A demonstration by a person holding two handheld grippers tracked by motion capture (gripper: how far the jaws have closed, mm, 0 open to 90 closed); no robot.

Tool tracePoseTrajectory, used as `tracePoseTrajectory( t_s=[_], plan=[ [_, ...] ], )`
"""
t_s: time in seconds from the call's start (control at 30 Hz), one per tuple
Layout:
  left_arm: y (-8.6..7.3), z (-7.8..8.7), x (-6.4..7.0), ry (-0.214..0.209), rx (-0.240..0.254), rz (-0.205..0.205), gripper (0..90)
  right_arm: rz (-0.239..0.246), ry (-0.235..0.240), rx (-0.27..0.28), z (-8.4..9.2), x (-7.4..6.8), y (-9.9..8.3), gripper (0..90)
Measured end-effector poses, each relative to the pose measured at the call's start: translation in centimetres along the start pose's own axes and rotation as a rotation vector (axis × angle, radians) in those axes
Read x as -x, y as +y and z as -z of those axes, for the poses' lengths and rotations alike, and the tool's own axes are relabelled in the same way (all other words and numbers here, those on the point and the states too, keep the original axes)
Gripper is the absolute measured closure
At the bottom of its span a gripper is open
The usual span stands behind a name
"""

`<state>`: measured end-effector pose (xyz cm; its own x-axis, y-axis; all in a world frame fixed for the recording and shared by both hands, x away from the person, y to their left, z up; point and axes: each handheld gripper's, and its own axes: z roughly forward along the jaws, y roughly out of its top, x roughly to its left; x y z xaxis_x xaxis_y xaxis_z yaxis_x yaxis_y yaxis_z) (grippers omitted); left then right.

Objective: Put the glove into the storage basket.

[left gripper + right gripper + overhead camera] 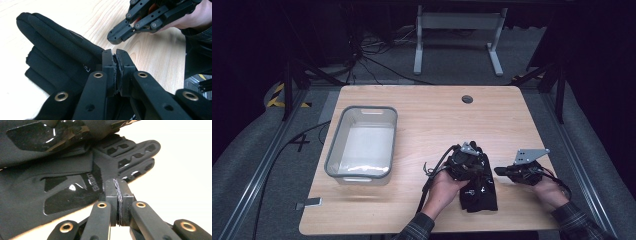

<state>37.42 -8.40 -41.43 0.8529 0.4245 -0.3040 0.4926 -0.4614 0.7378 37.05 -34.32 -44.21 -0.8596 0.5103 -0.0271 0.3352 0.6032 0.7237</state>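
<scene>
Black gloves [479,187] with glossy patches lie near the surface's front edge, partly hidden beneath the left tool [117,56]; both tools' jaws pressed together, right tool [119,185] empty.

A pair of black gloves [479,187] lies flat on the wooden tabletop, near its front edge and toward the right corner. One glove rests partly on the other, fingers stretched out straight. Glossy black patches and small white lettering [93,181] mark the fabric.
</scene>
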Motion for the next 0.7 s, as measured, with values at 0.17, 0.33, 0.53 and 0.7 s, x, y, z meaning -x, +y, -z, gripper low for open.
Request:
tracePoseTrajectory(
  t_s=[0.17, 0.33, 0.53, 0.7],
  plan=[
    [0.1, -0.3, 0.0, -0.012, 0.01, -0.005, 84.0, 0.001, -0.008, 0.008, 0.1, 0.1, 0.0, 89.2],
    [0.3, 0.1, 0.2, -0.003, 0.034, -0.013, 73.1, 0.009, -0.013, 0.005, 0.3, 0.0, 0.0, 89.2],
    [0.0, 1.6, 0.0, 0.037, 0.041, -0.019, 86.9, -0.004, -0.006, 0.037, 0.8, -0.1, 0.1, 89.3],
    [-0.8, 2.4, -0.5, 0.087, 0.015, -0.017, 89.7, -0.017, 0.023, 0.065, 1.1, -0.4, 0.4, 89.3]
  ],
)
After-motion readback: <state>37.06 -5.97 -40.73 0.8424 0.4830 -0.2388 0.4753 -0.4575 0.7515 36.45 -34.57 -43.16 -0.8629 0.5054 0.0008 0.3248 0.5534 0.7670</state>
